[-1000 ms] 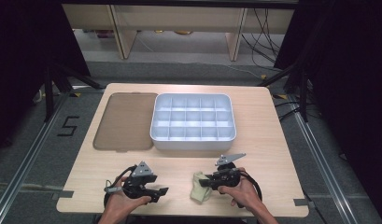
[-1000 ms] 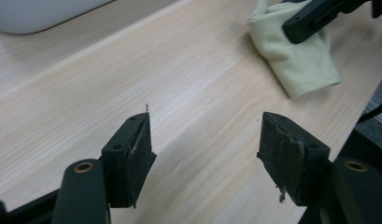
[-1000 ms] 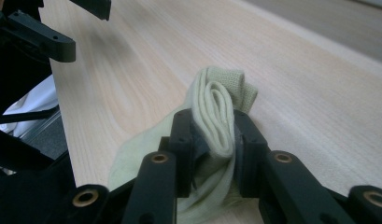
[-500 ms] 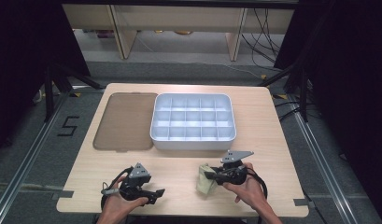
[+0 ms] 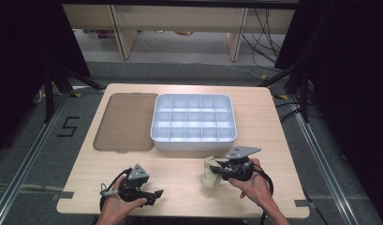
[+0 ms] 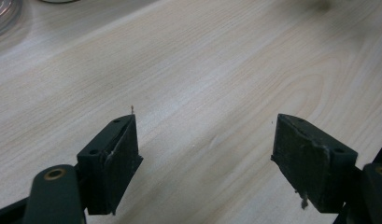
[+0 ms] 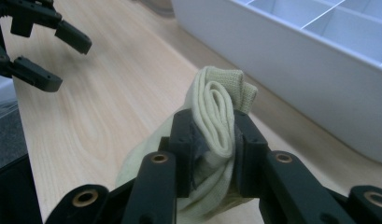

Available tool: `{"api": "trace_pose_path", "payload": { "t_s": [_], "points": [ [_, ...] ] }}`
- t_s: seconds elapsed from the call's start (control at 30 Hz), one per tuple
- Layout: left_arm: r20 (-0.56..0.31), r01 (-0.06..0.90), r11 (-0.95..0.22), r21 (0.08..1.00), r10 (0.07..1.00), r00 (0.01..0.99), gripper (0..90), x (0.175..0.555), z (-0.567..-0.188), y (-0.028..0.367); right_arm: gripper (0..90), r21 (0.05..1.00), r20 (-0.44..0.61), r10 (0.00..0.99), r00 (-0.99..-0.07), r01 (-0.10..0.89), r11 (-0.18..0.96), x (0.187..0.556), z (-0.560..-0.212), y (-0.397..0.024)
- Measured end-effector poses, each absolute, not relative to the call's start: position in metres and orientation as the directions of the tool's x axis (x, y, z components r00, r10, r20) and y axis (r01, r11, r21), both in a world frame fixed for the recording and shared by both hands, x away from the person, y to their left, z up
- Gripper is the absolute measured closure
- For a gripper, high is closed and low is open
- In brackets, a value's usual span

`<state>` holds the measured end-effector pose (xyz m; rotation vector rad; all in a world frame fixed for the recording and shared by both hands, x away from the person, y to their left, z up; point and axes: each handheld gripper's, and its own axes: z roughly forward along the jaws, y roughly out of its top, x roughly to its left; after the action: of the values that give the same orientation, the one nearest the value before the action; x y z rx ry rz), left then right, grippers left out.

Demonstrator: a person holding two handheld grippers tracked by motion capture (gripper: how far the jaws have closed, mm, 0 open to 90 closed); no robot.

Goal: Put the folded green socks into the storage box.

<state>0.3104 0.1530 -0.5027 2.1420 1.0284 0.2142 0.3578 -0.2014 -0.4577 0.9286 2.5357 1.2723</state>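
You have two grippers at the near edge of the table, one in each hand. Your right gripper is clamped on the single pale yellow-green rolled cloth; in the right gripper view the cloth stands folded between both pads, pinched tight, just in front of the white tray's near wall. Your left gripper has just been opening, and its jaws stand wide in the left gripper view with nothing but bare wood between them.

There is one white divider tray, its grid showing three rows of five compartments, fifteen in all, and nothing visible in them. One flat brown lid lies just beside the tray's left wall, touching or nearly so.

For room: bare wood lies between your two grippers, and a strip runs along the near side of the tray. The right gripper sits near the tray's front right corner; the left is close to the table's near edge
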Motion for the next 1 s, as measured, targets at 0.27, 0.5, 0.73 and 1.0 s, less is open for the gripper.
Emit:
{"api": "trace_pose_path", "payload": {
  "t_s": [0.27, 0.5, 0.73, 1.0],
  "points": [
    [-0.151, 0.606, -0.422, 0.675, 0.725, 0.672, 21.9, 0.311, -0.504, 0.154, 73.2, 0.794, 0.103, 0.630, -0.770, 0.445, 0.415, 0.366, -0.436, -0.214],
    [-0.147, 0.605, -0.426, 0.673, 0.724, 0.674, 21.9, 0.312, -0.504, 0.155, 73.2, 0.824, 0.055, 0.688, -0.724, 0.422, 0.379, 0.383, -0.410, -0.233],
    [-0.141, 0.605, -0.431, 0.670, 0.726, 0.673, 21.9, 0.312, -0.505, 0.155, 73.1, 0.842, 0.000, 0.736, -0.677, 0.397, 0.366, 0.405, -0.392, -0.246],
    [-0.149, 0.605, -0.430, 0.670, 0.721, 0.677, 22.0, 0.312, -0.505, 0.155, 73.1, 0.851, -0.087, 0.773, -0.629, 0.356, 0.385, 0.426, -0.385, -0.247]
  ]
}}
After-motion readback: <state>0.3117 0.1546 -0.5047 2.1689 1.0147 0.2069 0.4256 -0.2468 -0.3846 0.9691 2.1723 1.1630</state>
